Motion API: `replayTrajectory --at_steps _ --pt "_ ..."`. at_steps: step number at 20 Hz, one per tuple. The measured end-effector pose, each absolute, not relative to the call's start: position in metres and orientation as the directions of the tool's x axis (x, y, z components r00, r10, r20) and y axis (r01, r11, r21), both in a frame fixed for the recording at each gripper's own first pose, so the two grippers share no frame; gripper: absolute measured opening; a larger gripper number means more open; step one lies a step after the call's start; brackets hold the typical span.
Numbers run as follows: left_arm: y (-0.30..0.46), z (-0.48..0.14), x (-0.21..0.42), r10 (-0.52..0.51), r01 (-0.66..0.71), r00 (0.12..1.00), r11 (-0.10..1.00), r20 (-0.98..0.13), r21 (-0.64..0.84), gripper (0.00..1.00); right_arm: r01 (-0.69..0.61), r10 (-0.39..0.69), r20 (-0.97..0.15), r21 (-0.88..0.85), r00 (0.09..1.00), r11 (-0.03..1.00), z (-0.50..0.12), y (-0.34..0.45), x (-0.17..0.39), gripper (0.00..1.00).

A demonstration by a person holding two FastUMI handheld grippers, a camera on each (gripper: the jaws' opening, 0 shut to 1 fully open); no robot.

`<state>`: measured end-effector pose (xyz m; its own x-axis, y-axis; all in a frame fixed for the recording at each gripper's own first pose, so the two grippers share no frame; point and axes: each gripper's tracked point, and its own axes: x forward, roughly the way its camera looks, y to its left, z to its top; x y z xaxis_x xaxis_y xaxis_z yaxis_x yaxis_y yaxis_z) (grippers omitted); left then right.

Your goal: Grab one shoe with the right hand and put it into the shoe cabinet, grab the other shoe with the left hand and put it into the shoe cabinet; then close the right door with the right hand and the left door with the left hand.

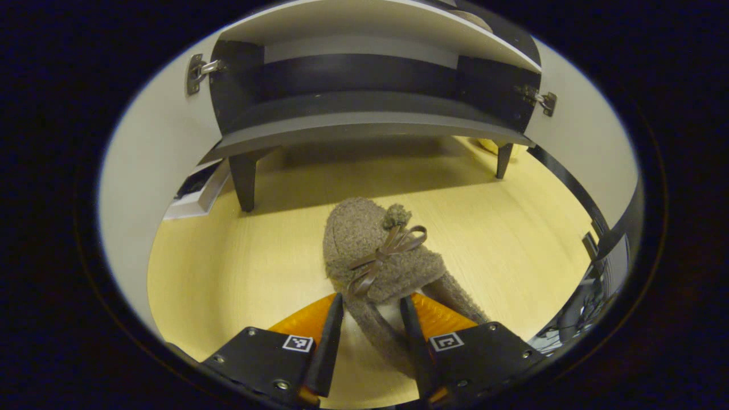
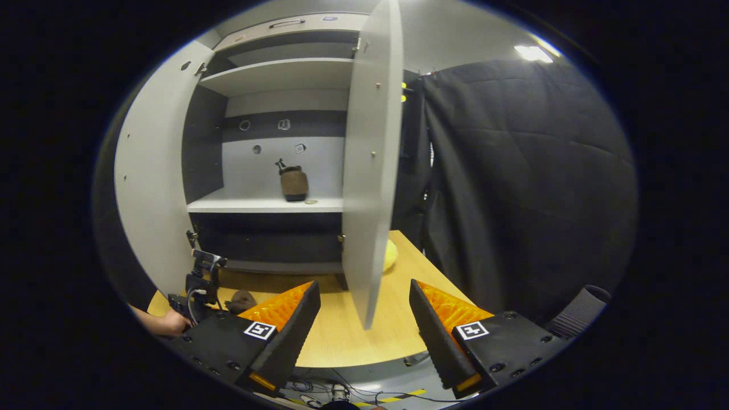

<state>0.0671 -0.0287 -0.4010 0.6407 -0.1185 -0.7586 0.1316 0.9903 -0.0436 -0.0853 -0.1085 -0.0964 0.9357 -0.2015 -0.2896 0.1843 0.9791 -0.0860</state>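
A fuzzy brown shoe [image 1: 370,250] with a ribbon bow lies on the pale wooden floor board [image 1: 239,262] in front of the shoe cabinet [image 1: 364,122]. My left gripper [image 1: 371,302] is low over the shoe's heel end, open, one finger outside its side wall and one inside the opening, both very near it. From farther back, that shoe [image 2: 242,300] shows beside the left gripper [image 2: 199,279] and a hand [image 2: 168,323]. The other shoe [image 2: 293,183] stands on the middle shelf [image 2: 262,204]. My right gripper [image 2: 364,302] is open and holds nothing, facing the right door [image 2: 370,171].
Both doors stand open, the left door [image 2: 148,188] swung wide and the right one edge-on. The cabinet rests on dark legs [image 1: 245,182]. A yellow object [image 2: 390,255] lies behind the right door. Black cloth [image 2: 524,171] hangs to the right.
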Motion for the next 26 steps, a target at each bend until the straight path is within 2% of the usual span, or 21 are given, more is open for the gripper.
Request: replayTrajectory --at_steps 1,3,4,6,8,9,12,15,21,26 --pt "-0.032 -0.399 0.074 -0.140 0.143 0.657 0.988 -0.741 -0.060 0.60 0.226 -0.240 -0.285 -0.083 0.928 0.971 -0.093 -0.123 -0.092 0.97" --pt "-0.030 -0.401 0.067 -0.131 0.115 0.643 0.991 -0.754 -0.074 0.53 0.302 -0.307 -0.268 -0.064 0.913 0.951 -0.083 -0.146 -0.102 0.97" --pt "-0.022 -0.400 0.071 -0.093 0.082 0.651 0.995 -0.754 -0.052 0.47 0.336 -0.340 -0.257 -0.059 0.905 0.940 -0.080 -0.159 -0.101 0.97" --pt "-0.016 -0.400 0.075 -0.057 0.012 0.637 0.998 -0.769 -0.064 0.14 0.385 -0.388 -0.225 -0.060 0.894 0.921 -0.067 -0.183 -0.101 0.99" --pt "-0.012 -0.397 0.075 -0.033 -0.016 0.633 0.998 -0.773 -0.055 0.11 0.417 -0.424 -0.186 -0.077 0.886 0.905 -0.053 -0.206 -0.097 0.97" --pt "-0.015 -0.394 0.077 -0.039 -0.034 0.625 0.996 -0.779 -0.077 0.02 0.425 -0.433 -0.167 -0.082 0.886 0.901 -0.046 -0.215 -0.093 0.97" --pt "-0.011 -0.388 0.081 -0.051 -0.074 0.609 0.990 -0.791 -0.121 0.02 0.427 -0.435 -0.133 -0.087 0.891 0.900 -0.035 -0.239 -0.074 0.97" --pt "-0.004 -0.374 0.090 -0.022 -0.100 0.612 0.990 -0.790 -0.105 0.01 0.410 -0.417 -0.125 -0.082 0.900 0.908 -0.029 -0.260 -0.053 0.97" --pt "0.005 -0.353 0.096 -0.015 -0.146 0.652 0.979 -0.758 -0.144 0.02 0.392 -0.395 -0.130 -0.050 0.909 0.919 -0.035 -0.297 -0.018 0.99" --pt "0.002 -0.360 0.096 -0.005 -0.171 0.703 0.970 -0.712 -0.175 0.02 0.378 -0.378 -0.121 -0.025 0.918 0.926 -0.032 -0.319 0.012 0.97"
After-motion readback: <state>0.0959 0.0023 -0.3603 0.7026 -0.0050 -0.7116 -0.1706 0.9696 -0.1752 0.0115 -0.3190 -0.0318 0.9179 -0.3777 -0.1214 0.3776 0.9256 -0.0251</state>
